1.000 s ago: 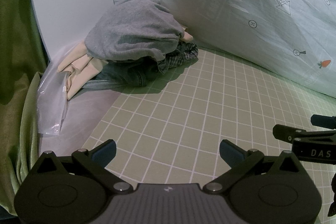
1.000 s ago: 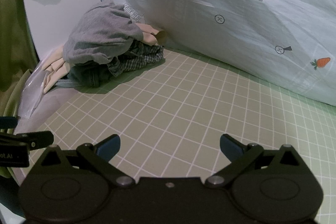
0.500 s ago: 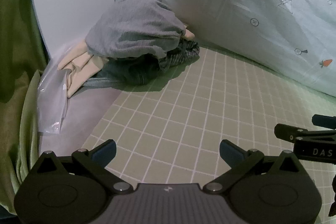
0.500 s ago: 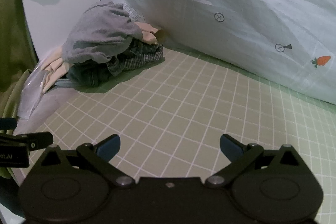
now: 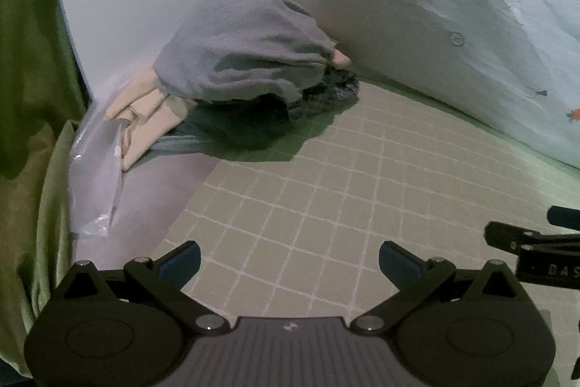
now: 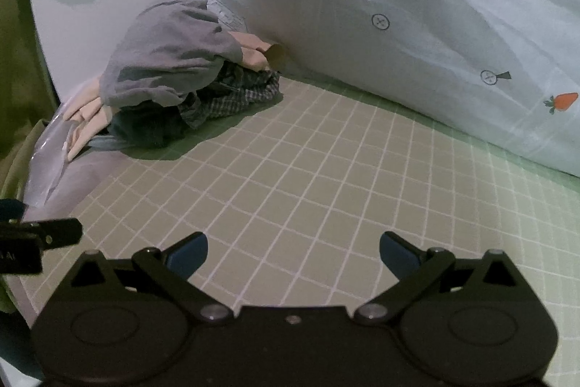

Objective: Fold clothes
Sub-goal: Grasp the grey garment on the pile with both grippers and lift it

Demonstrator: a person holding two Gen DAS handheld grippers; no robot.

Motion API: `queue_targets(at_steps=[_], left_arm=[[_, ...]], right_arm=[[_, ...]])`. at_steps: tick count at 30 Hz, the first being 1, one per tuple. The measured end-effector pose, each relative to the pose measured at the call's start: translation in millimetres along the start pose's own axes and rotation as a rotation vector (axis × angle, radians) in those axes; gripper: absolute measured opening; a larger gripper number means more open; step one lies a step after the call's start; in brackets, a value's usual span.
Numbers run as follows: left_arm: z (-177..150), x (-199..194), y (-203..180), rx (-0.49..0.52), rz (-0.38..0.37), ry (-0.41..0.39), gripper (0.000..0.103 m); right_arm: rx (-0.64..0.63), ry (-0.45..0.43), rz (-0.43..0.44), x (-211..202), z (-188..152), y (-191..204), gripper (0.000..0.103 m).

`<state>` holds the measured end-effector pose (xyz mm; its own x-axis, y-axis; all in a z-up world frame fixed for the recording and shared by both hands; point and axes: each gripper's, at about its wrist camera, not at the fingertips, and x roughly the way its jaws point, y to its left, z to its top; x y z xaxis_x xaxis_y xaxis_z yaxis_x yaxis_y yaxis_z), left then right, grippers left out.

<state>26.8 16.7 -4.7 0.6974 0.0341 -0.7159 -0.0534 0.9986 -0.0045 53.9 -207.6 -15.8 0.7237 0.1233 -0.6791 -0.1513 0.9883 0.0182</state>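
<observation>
While I held both grippers over the gridded mat, the left gripper and right gripper had their fingers spread wide, holding nothing. The pile of clothes, grey garment on top, sat well ahead in the corner against the carrot-print sheet.

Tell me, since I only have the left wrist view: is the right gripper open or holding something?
Observer: The right gripper is open and holds nothing. Its jaws stand wide above the grid mat.
Operator: What pokes out under the grey garment on the sheet side? It's blurred here.
Observer: A checked garment spills out beneath the grey garment onto the mat.
Operator: And the beige bit above it?
Observer: That is a beige sleeve, with its open cuff lying against the printed sheet.
</observation>
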Motion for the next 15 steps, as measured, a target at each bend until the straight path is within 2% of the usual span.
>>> queue_targets(at_steps=[7, 11, 15], left_arm=[[42, 26, 38, -0.063, 0.031, -0.001, 0.103], [85, 49, 69, -0.127, 0.042, -0.02, 0.103], [136, 77, 100, -0.192, 0.049, -0.063, 0.103]], right_arm=[[-0.012, -0.003, 0.018, 33, 37, 2, 0.102], [-0.035, -0.045, 0.044, 62, 83, 9, 0.102], [-0.068, -0.112, 0.079, 97, 144, 25, 0.101]])
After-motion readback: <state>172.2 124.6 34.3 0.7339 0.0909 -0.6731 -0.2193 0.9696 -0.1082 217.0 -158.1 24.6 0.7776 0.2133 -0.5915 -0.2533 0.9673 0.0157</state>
